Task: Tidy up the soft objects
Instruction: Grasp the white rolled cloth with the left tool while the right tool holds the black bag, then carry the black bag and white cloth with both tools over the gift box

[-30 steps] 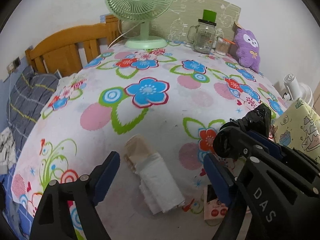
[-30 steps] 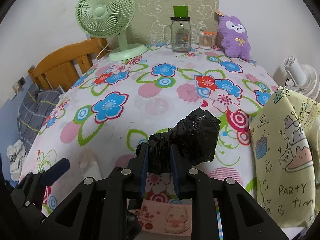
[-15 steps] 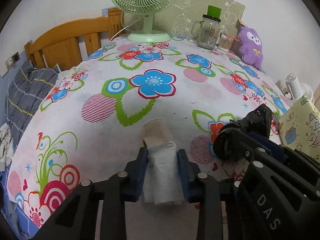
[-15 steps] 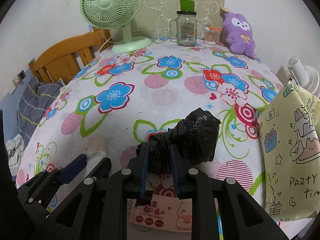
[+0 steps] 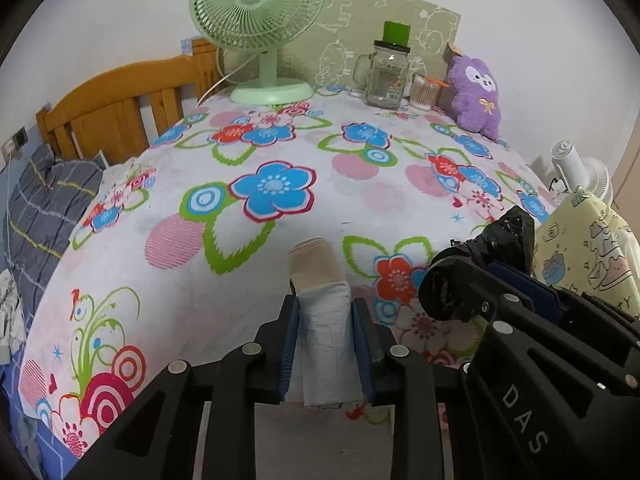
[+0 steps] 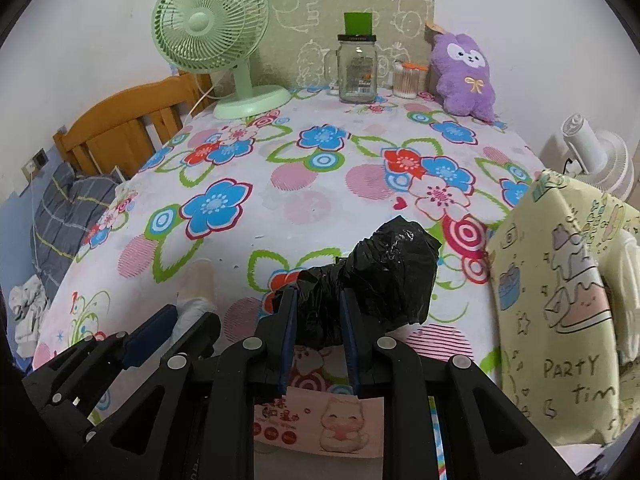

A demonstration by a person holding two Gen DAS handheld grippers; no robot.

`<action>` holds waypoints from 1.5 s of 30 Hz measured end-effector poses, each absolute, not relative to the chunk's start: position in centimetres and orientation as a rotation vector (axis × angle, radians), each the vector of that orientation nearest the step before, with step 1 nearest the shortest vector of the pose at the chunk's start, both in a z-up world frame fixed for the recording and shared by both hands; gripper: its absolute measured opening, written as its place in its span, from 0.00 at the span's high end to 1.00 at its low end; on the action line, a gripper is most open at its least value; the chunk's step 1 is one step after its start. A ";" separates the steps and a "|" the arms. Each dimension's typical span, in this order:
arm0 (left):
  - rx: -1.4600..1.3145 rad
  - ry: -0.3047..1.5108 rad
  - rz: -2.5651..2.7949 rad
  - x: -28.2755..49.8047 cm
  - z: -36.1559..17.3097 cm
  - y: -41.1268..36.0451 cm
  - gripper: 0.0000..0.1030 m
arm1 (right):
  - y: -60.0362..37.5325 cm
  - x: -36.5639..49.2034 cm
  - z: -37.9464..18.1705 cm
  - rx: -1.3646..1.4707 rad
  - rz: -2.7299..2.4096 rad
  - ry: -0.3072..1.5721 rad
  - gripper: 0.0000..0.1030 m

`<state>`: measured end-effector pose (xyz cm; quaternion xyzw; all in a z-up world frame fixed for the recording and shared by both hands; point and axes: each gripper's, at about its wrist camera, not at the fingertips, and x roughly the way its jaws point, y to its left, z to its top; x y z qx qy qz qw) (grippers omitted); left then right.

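With your left gripper clamped on the white roll, whose long axis runs straight ahead between the pads, the party bag lies well to its right; your right gripper, pinching the black bundle, is nearer that bag.

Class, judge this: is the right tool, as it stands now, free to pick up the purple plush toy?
Probably not: the right tool is shut on the black bag, and the plush toy sits across the table.
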<state>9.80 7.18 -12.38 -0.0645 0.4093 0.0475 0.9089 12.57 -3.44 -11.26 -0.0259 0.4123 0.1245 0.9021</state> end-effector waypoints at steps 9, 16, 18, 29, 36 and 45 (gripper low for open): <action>-0.106 0.811 0.068 9.5 -10.1 5.7 0.75 | -4.9 11.7 -9.1 -0.042 0.255 0.807 0.77; -0.091 0.776 0.065 9.0 -8.1 4.8 0.75 | -5.7 11.3 -7.1 -0.029 0.274 0.774 0.77; -0.087 0.767 0.064 8.8 -7.6 4.5 0.75 | -5.9 11.1 -6.5 -0.026 0.278 0.765 0.77; -0.077 0.722 0.057 8.0 -4.8 2.8 0.75 | -7.6 10.1 -3.6 -0.019 0.295 0.717 0.77; -0.069 0.698 0.038 7.8 -3.4 1.6 0.75 | -8.8 9.7 -2.0 -0.014 0.290 0.688 0.77; -0.058 0.680 0.002 7.9 -2.6 -0.4 0.75 | -10.9 9.3 -0.9 -0.006 0.267 0.665 0.77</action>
